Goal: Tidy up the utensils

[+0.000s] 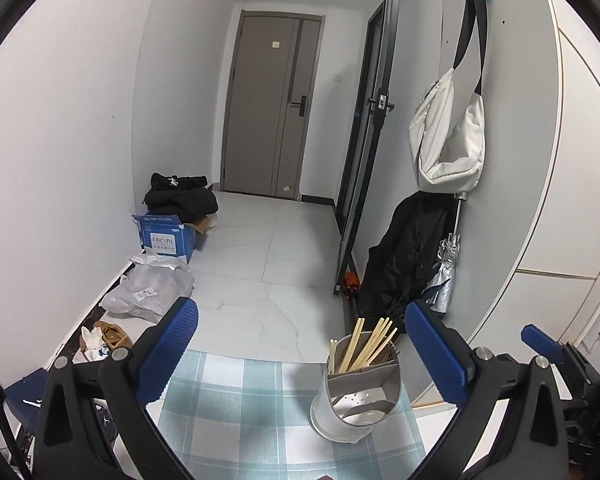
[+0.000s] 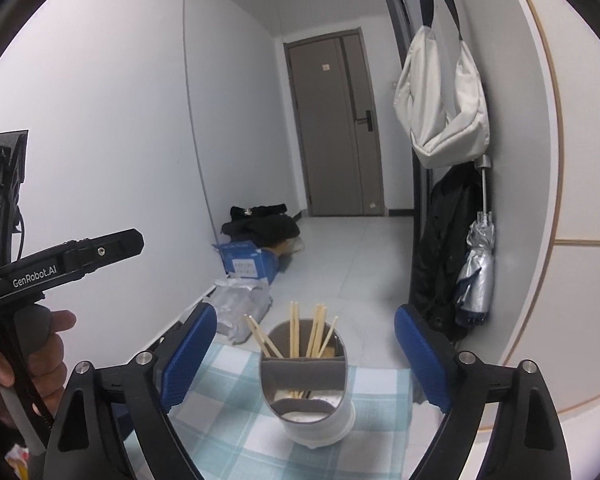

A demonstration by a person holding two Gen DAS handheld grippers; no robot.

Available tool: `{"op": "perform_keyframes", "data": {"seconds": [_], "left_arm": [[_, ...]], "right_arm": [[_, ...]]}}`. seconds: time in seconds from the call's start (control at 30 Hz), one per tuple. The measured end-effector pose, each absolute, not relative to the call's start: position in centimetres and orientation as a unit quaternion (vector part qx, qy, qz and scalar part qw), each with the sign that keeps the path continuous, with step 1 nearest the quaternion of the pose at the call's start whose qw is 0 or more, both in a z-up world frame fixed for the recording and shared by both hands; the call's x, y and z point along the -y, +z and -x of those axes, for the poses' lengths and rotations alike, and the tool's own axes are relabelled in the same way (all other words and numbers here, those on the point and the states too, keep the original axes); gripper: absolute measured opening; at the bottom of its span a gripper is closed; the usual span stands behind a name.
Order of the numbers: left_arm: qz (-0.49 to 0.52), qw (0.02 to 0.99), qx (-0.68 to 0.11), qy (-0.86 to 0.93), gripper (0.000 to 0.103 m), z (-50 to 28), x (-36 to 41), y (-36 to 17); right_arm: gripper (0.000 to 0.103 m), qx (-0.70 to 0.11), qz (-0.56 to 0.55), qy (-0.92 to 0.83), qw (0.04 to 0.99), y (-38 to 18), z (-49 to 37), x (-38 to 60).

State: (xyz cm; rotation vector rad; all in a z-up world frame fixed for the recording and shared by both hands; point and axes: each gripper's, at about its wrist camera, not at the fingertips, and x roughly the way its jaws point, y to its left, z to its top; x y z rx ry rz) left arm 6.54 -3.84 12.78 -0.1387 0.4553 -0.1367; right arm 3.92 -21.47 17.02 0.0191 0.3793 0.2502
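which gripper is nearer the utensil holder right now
Right, though only slightly. The right gripper is open and squarely faces the utensil holder; the left gripper, also open, has it off toward its right finger.

I can't see the chopsticks' [image 2: 296, 334] lower ends inside the holder [image 2: 306, 392], and the cloth [image 2: 220, 392] runs off my bottom edge.

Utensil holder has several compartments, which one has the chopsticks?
The far compartment of the utensil holder: the chopsticks stand behind its grey divider. The near, front section shows only its bare perforated bottom.
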Motion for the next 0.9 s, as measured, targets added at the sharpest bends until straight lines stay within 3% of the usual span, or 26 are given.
{"op": "perform_keyframes", "data": {"seconds": [0.9], "left_arm": [[0.069,0.979,-0.181,-0.056,0.102,-0.8,2.0,10.4]], "right_arm": [[0.103,-0.137,0.013,0.111,0.984,14.5,3.1,20.9]]}}
